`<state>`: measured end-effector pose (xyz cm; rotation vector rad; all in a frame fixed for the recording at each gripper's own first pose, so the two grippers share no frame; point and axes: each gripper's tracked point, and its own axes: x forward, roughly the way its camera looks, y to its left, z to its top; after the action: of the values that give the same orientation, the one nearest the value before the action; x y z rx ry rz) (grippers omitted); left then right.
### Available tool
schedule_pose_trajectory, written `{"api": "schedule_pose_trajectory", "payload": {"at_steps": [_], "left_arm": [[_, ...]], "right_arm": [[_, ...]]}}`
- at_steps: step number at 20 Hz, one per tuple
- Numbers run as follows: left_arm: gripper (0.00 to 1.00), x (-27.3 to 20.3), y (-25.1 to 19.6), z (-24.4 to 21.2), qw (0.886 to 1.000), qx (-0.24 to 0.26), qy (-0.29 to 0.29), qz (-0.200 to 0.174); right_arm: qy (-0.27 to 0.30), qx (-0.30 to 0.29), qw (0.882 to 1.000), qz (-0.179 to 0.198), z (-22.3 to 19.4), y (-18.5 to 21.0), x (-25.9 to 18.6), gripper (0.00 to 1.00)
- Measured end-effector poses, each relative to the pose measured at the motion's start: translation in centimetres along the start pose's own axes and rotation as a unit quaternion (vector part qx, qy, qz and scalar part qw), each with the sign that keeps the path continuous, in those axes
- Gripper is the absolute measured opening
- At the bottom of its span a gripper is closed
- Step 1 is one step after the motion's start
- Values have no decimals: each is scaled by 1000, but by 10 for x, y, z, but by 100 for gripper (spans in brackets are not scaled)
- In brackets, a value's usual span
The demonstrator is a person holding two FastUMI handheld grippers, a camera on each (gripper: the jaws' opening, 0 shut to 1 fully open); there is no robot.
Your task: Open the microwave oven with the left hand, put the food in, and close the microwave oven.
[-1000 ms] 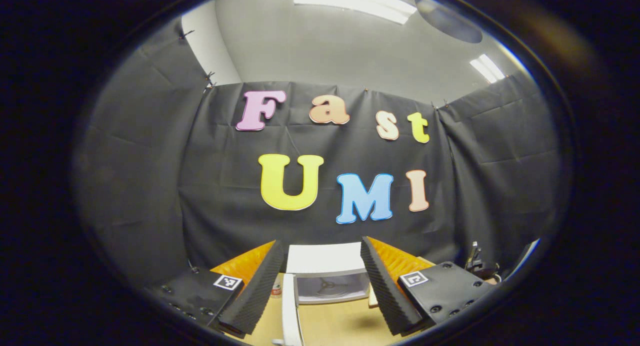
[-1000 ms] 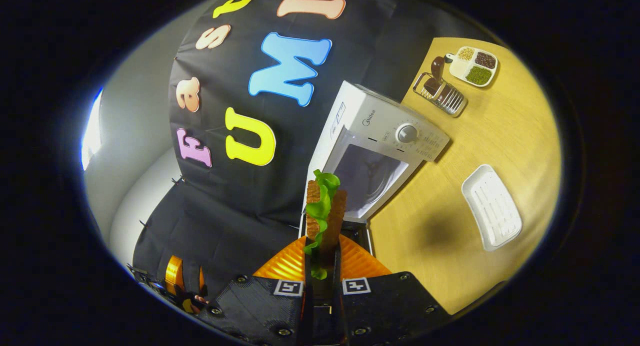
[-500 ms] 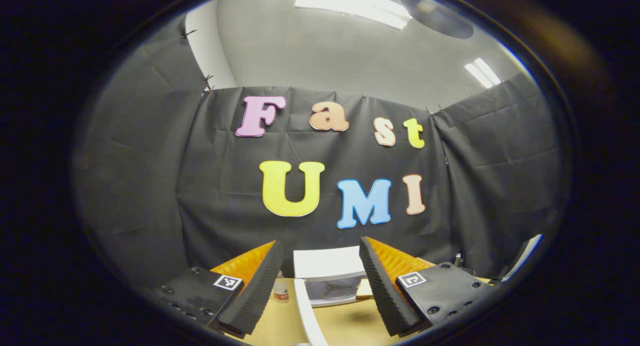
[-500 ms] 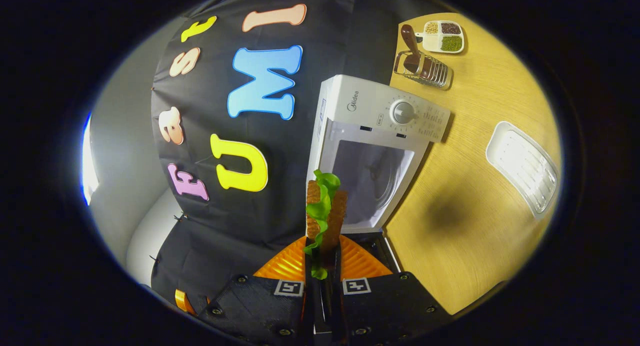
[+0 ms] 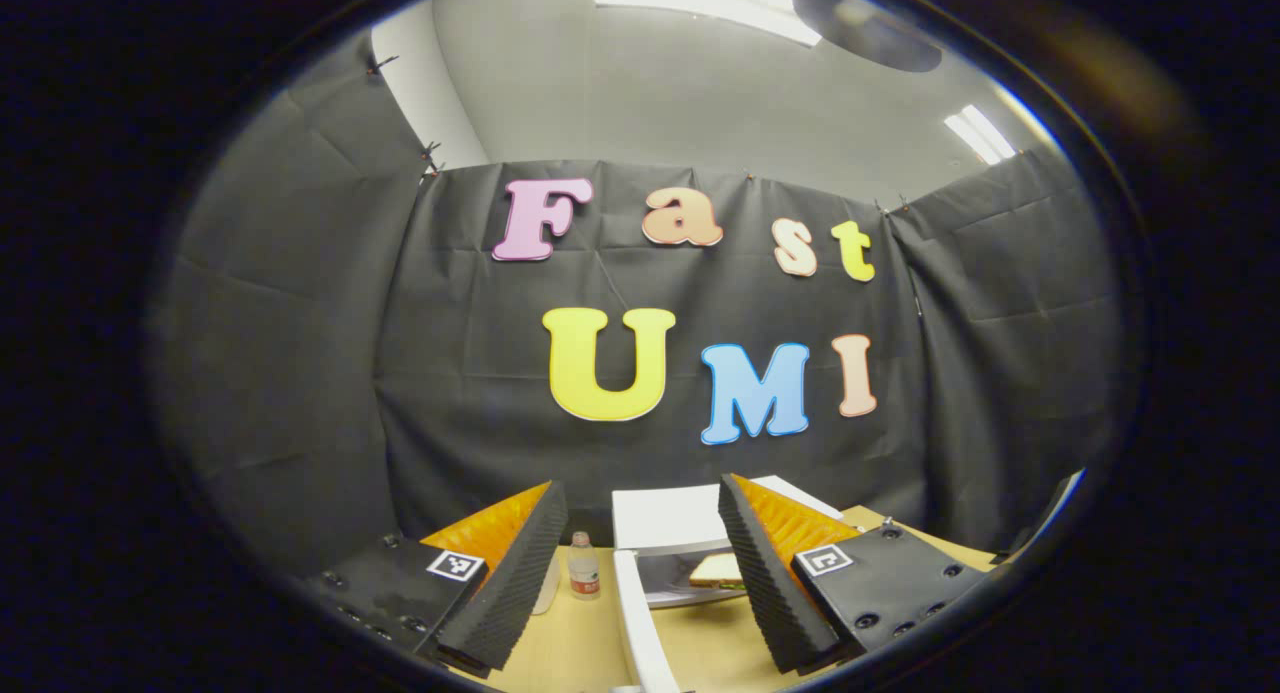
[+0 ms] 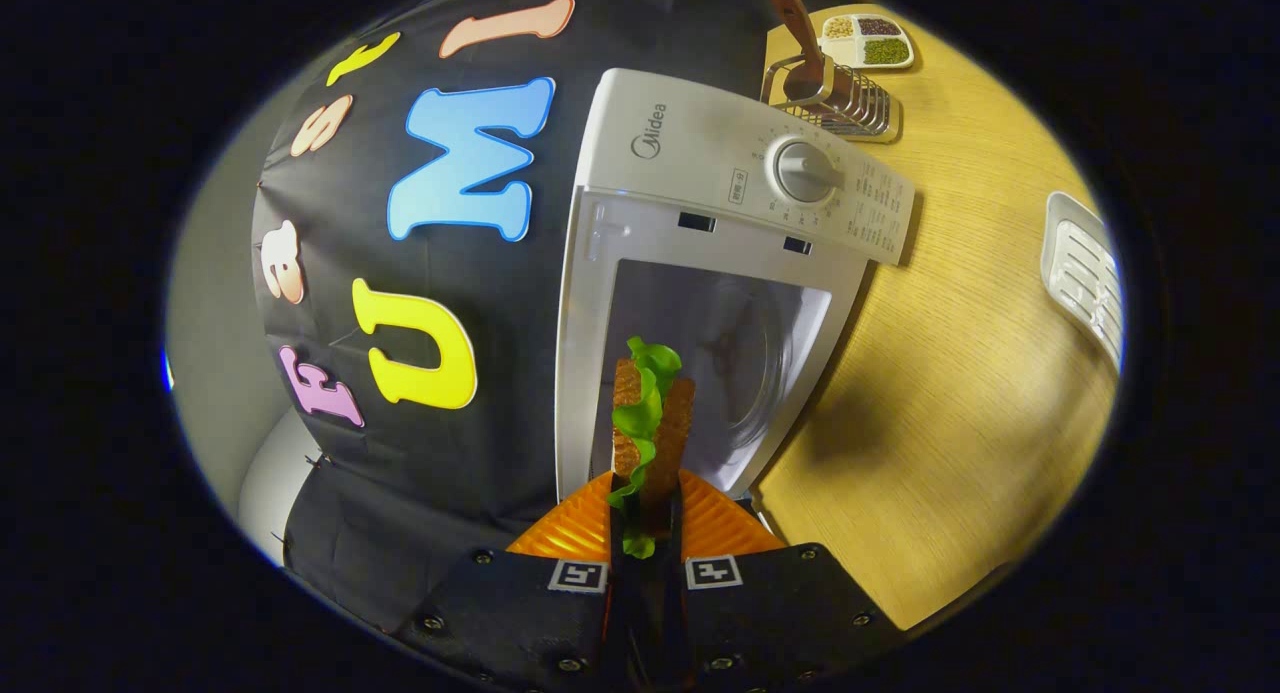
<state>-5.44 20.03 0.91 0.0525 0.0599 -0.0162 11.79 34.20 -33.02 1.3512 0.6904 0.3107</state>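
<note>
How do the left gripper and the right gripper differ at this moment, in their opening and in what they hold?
The left gripper stands wide open with its fingers far apart; the right gripper is shut. The left gripper holds nothing; the right gripper clamps a sandwich with green lettuce between both fingers. The left gripper sits back from the microwave oven; the right gripper holds the sandwich in front of the oven's open cavity. Both have orange fingers on black bodies with square markers.

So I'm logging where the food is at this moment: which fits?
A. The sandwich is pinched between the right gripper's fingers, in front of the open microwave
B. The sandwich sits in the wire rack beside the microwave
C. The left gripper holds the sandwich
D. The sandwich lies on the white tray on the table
A: the right gripper is shut on the sandwich, held before the open cavity of the microwave.
</note>
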Motion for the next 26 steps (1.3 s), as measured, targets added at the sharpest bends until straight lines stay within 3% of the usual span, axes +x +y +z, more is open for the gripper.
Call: {"api": "schedule_pose_trajectory", "payload": {"at_steps": [8, 16, 22, 24, 26], "left_arm": [[97, 18, 17, -25, 999, -8, 30, 14], [97, 25, 40, -58, 996, 9, 83, 36], [97, 27, 50, -62, 995, 3, 89, 41], [97, 28, 50, -58, 996, -1, 83, 39], [97, 28, 47, -54, 997, -8, 75, 33]], "right_arm": [[-50, -9, 998, -24, 16, -22, 73, 14], [-115, 25, 992, -38, 28, -53, 158, 14], [-130, 34, 989, -64, 28, -66, 170, 14], [-124, 26, 988, -91, 26, -73, 166, 26], [-116, 24, 987, -108, 24, -76, 158, 47]]}}
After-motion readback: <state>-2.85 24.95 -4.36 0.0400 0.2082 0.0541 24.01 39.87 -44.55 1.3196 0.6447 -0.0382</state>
